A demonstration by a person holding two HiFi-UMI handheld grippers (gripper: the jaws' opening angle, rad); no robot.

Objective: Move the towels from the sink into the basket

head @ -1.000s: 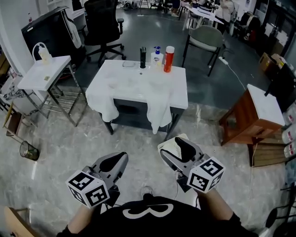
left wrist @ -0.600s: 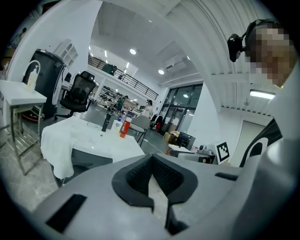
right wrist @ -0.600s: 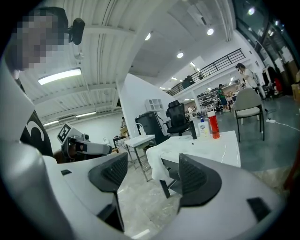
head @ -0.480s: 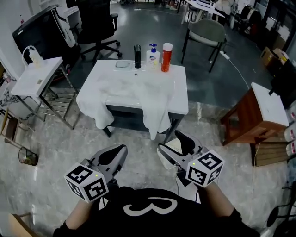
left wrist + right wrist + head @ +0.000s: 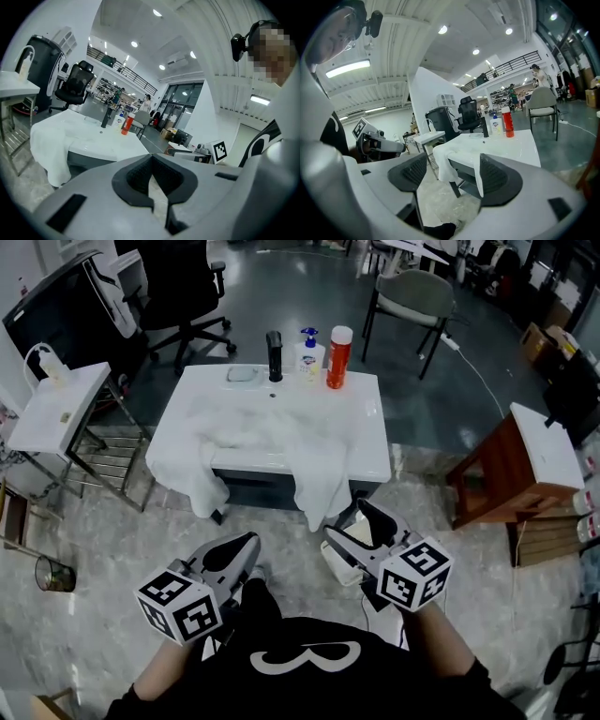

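White towels (image 5: 246, 432) lie in the white sink (image 5: 361, 442) and hang over its front edge in two folds, one at the left (image 5: 192, 486) and one at the middle (image 5: 322, 491). Both grippers hover above the floor in front of the sink, apart from the towels. My left gripper (image 5: 241, 549) is shut and empty; its pads meet in the left gripper view (image 5: 152, 161). My right gripper (image 5: 361, 524) is open and its jaws have just been opening, with nothing between them (image 5: 452, 176). The hanging towel (image 5: 446, 161) shows beyond them. No basket is in view.
A black faucet (image 5: 274, 356), a soap bottle (image 5: 308, 353) and a red bottle (image 5: 338, 357) stand at the sink's back edge. A white side table (image 5: 52, 409) is at the left, a wooden stool (image 5: 511, 470) at the right, chairs behind, a small wire bin (image 5: 47, 571) on the floor.
Both grippers and the head have come closer to the sink. The right jaws stand a little wider than before. The towels have not moved.
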